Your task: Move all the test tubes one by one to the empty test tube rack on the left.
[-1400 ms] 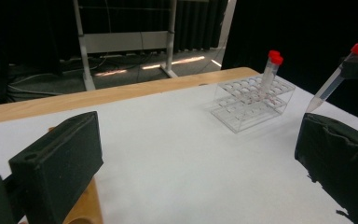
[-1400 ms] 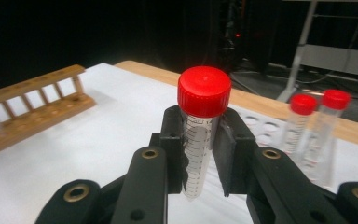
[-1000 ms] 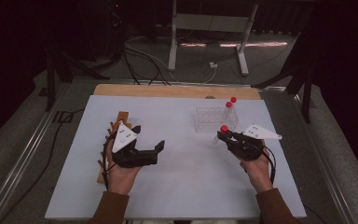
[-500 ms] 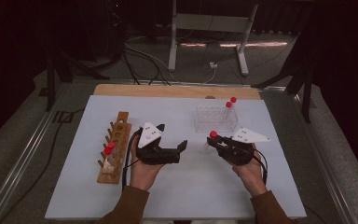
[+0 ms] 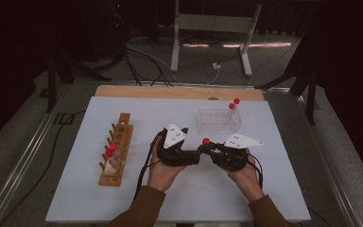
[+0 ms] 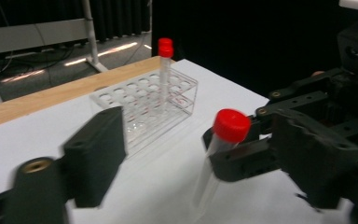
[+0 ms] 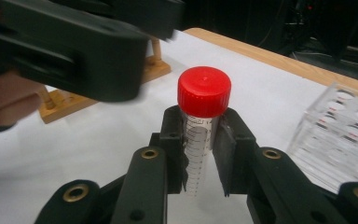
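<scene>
Red-capped clear tube (image 7: 200,135) between ridged black right claw (image 7: 200,161) pads.

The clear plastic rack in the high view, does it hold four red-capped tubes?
No, the clear plastic rack holds two red-capped tubes at its right end, and its other holes look empty.
</scene>
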### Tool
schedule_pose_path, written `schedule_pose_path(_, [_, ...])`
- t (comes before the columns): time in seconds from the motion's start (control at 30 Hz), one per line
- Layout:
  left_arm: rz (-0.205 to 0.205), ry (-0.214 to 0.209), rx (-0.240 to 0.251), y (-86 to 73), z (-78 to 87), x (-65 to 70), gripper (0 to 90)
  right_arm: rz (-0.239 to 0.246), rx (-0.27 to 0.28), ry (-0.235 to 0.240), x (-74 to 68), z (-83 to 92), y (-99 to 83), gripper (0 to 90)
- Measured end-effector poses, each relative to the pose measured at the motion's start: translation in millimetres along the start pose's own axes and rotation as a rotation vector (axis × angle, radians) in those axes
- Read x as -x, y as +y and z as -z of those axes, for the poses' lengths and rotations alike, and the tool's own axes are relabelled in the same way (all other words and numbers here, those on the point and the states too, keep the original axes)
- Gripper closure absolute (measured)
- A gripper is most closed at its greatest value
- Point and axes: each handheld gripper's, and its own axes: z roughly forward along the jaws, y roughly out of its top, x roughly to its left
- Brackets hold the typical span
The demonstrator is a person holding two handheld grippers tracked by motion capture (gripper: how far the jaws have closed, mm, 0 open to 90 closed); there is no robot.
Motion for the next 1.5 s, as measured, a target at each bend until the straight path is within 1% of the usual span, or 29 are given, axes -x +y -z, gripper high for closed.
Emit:
schedule_pose_path(0.17, [-0.011,-0.050,-0.004,-0.3,-6.5,3.3,49.1,0.009,-0.003,0.016,-4.2,-2.3,0.8,74.3])
schedule_pose_path(0.2, [-0.015,-0.054,-0.010,-0.3,-7.6,3.5,52.8,0.011,-0.004,0.018,-4.9,-2.5,0.9,74.3])
schedule_pose_path(0.27, [-0.018,-0.052,-0.020,-0.8,-9.8,4.4,59.0,0.014,-0.004,0.021,-5.6,-2.9,0.9,74.3])
schedule_pose_path(0.33, [-0.024,-0.048,-0.035,-1.1,-11.4,4.8,61.8,0.014,-0.005,0.025,-6.0,-3.2,0.8,74.3])
schedule_pose_path(0.47, [-0.023,-0.061,-0.036,-1.1,-11.6,5.8,69.6,0.011,-0.007,0.027,-5.7,-3.5,0.5,74.3])
schedule_pose_path(0.53, [-0.029,-0.054,-0.034,-1.1,-11.2,6.6,70.5,0.010,-0.007,0.029,-5.4,-3.4,0.4,74.3])
schedule_pose_path(0.63, [-0.025,-0.051,-0.028,-0.7,-10.5,6.1,71.1,0.008,-0.002,0.034,-4.9,-3.1,0.4,73.4])
schedule_pose_path(0.7, [-0.020,-0.044,-0.024,-0.1,-9.5,4.5,71.2,0.007,0.004,0.038,-3.9,-2.6,0.3,65.7])
schedule_pose_path(0.77, [-0.015,-0.038,-0.022,0.7,-8.1,2.2,71.2,0.003,0.003,0.054,-2.3,-2.2,0.2,57.8])
schedule_pose_path(0.87, [-0.010,-0.027,-0.018,1.8,-5.3,-1.0,71.3,-0.018,0.001,0.065,1.9,-1.9,-0.8,46.3])
schedule_pose_path(0.97, [-0.003,-0.021,-0.012,2.9,-1.6,-5.0,71.2,-0.046,0.006,0.052,7.0,-0.7,-2.5,32.6])
schedule_pose_path(1.03, [0.002,-0.022,-0.006,3.7,1.2,-8.0,71.2,-0.049,0.009,0.035,10.1,1.2,-3.7,28.5])
schedule_pose_path(1.1, [0.007,-0.023,0.000,4.6,4.4,-10.6,71.2,-0.058,0.015,0.021,13.9,3.2,-4.5,22.4])
schedule_pose_path(1.17, [0.009,-0.021,0.006,5.6,8.4,-13.7,71.2,-0.069,0.016,-0.004,18.0,5.1,-5.2,15.6])
schedule_pose_path(1.3, [0.013,-0.012,0.016,7.8,16.7,-20.4,71.2,-0.086,0.013,-0.037,25.3,8.8,-7.9,13.5])
schedule_pose_path(1.5, [0.021,0.008,0.036,10.7,30.6,-31.5,71.1,-0.095,0.010,-0.055,30.7,11.1,-10.7,7.9])
